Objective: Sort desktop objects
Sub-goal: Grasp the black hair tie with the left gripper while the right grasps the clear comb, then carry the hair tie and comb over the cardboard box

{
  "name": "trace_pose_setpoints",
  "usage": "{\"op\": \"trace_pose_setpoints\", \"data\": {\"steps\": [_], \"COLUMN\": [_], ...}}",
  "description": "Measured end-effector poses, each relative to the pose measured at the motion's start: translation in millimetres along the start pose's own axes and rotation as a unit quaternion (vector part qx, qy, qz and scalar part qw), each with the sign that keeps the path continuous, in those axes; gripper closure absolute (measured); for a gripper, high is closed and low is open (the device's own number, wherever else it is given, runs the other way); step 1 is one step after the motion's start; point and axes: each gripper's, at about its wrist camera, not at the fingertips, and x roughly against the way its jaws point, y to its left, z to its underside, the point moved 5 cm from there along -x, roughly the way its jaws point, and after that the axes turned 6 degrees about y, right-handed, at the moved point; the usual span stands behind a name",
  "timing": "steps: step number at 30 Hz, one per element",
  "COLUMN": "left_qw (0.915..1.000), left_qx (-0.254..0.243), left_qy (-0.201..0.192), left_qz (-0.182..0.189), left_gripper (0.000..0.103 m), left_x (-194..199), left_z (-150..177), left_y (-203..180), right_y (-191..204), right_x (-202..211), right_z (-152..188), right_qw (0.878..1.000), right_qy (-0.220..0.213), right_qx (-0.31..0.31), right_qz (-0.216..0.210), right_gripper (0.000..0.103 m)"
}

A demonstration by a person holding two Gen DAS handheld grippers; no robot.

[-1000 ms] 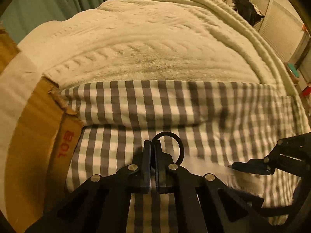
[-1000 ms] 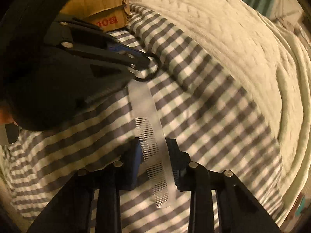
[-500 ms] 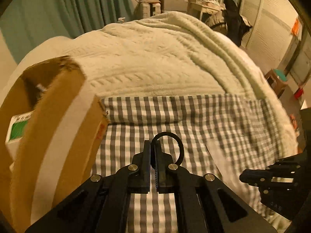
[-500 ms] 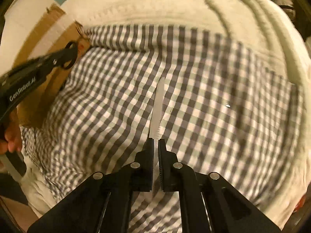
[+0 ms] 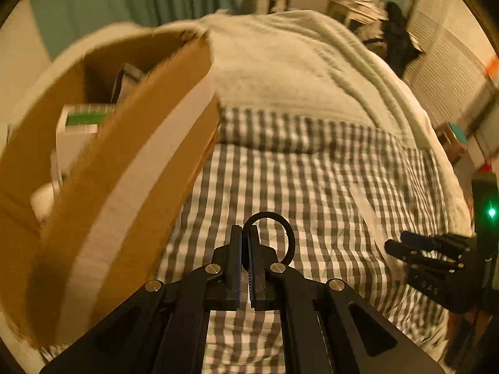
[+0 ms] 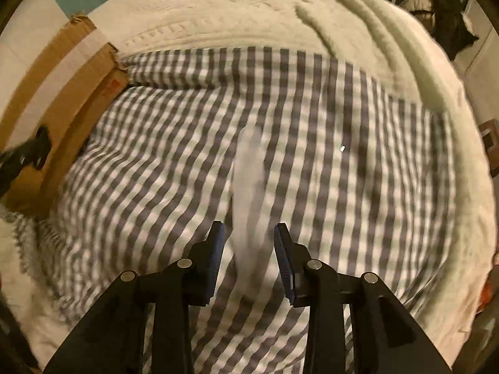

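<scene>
Grey-and-white checked cotton bedding (image 5: 312, 187) fills the left wrist view, with a cream cable-knit blanket (image 5: 296, 71) heaped behind it, ribbed and fuzzy. At the left stands an open brown corrugated cardboard box (image 5: 131, 162) with a pale tape strip down its wall; inside it lies a white carton with a green label (image 5: 82, 121). The left gripper (image 5: 244, 258), matte black with steel rivets, is clenched on a thin black ring (image 5: 288, 233) that loops out past its right finger. The right gripper (image 5: 405, 246) enters from the right edge, above a pale translucent plastic comb (image 5: 368, 208) lying flat on the checks.

From the right wrist view, the same checked bedding (image 6: 358, 187) spreads wide beneath the knit blanket (image 6: 265, 9). The right gripper (image 6: 249, 249) is opening, its blue-edged pads clear of the comb (image 6: 249, 187), a long, blurred strip lying between and beyond them. The box (image 6: 71, 93) sits at the left, and the left gripper (image 6: 34, 152) pokes in beside it.
</scene>
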Motion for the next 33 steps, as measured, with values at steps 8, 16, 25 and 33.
{"op": "trace_pose_setpoints", "data": {"steps": [8,16,25,33], "left_qw": [0.9997,0.9984,0.996,0.9836], "left_qx": [-0.004,-0.046,-0.022,0.021], "left_qy": [0.023,0.032,-0.056,-0.162], "left_qz": [0.005,-0.001,0.067,0.077], "left_gripper": [0.1,0.1,0.1,0.1], "left_x": [-34,-54,28,166], "left_z": [-6,-18,-51,-69], "left_y": [-10,-28,-27,47], "right_y": [9,-2,-1,108], "right_x": [-32,-42,65,163], "right_z": [-23,-30,-65,-94], "right_qw": [0.997,0.997,0.998,0.983], "right_qy": [0.022,0.03,-0.059,-0.133], "right_qx": [0.041,0.044,-0.014,-0.021], "right_qz": [0.055,0.05,-0.009,-0.121], "right_gripper": [0.049,0.077,0.077,0.077]}}
